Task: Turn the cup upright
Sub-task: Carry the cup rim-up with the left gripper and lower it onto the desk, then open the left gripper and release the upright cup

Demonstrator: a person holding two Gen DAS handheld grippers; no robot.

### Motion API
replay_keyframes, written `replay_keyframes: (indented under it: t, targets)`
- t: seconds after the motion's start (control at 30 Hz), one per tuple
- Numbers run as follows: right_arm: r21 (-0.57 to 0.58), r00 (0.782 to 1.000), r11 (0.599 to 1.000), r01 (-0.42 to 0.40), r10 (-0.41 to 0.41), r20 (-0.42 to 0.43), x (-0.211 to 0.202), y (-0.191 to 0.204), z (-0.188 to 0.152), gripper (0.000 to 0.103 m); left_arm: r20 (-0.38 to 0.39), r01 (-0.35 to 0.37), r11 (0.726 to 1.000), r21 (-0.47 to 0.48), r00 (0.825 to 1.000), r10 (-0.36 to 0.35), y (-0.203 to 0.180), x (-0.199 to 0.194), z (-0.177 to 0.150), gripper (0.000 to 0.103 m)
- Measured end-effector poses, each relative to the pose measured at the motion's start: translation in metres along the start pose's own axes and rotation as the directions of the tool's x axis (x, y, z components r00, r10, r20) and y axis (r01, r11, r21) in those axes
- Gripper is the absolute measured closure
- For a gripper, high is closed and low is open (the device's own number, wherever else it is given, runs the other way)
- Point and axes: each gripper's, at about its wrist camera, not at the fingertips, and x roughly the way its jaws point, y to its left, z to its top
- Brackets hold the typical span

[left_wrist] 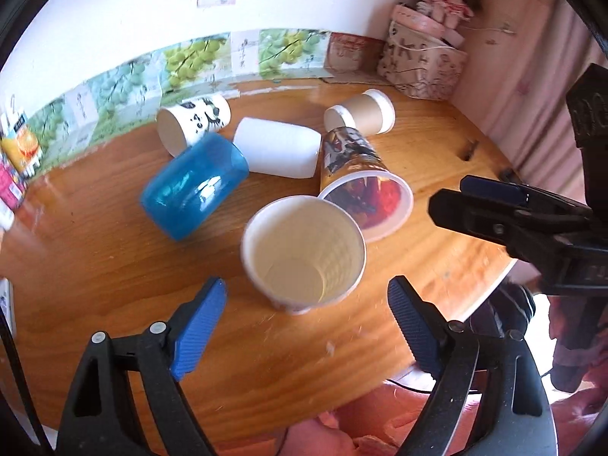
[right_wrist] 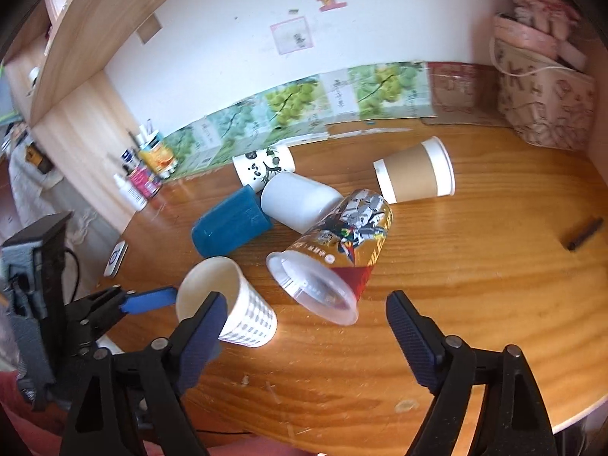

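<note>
Checked paper cup (left_wrist: 304, 252) standing upright at lower centre of the left wrist view, mouth up, on wooden table (left_wrist: 95, 266). Left gripper (left_wrist: 306, 317) spread wide, empty, just below cup. Right gripper (right_wrist: 304, 326) spread wide, empty. Printed clear cup (right_wrist: 334, 254) on its side mid-frame in right view. Blue cup (left_wrist: 193, 184), white cup (left_wrist: 279, 148), brown-sleeved cup (left_wrist: 363, 112) and panda cup (left_wrist: 193, 121) lying toppled above.

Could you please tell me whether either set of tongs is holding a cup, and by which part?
Neither holds anything: the left tongs and right tongs are both open, and the checked paper cup stands free.
</note>
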Motion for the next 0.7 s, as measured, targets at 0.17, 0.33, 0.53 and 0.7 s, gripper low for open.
replay_keyframes:
  t: [0.17,0.33,0.53,0.7]
  targets:
    - [0.051,0.998,0.997,0.050,-0.052,0.043,-0.013,0.028,-0.012,0.013,-0.001,0.012,1.000,-0.002,1.000,-0.012,0.018,-0.031,-0.009,0.009]
    - [0.058,0.993,0.995,0.077,-0.082,0.087,-0.031,0.064,-0.023,0.011,0.006,-0.021,0.999,-0.040,1.000,0.021,0.039,-0.061,-0.015,0.008]
    - [0.002,0.987,0.995,0.098,-0.098,0.124,-0.051,0.103,-0.020,0.000,0.096,-0.087,0.990,-0.115,0.991,0.098,0.053,-0.101,-0.011,0.008]
    - [0.003,0.988,0.999,0.054,-0.054,0.143,-0.068,0.117,-0.004,0.000,0.189,-0.149,0.982,-0.120,0.967,0.170,0.049,-0.128,0.002,0.001]
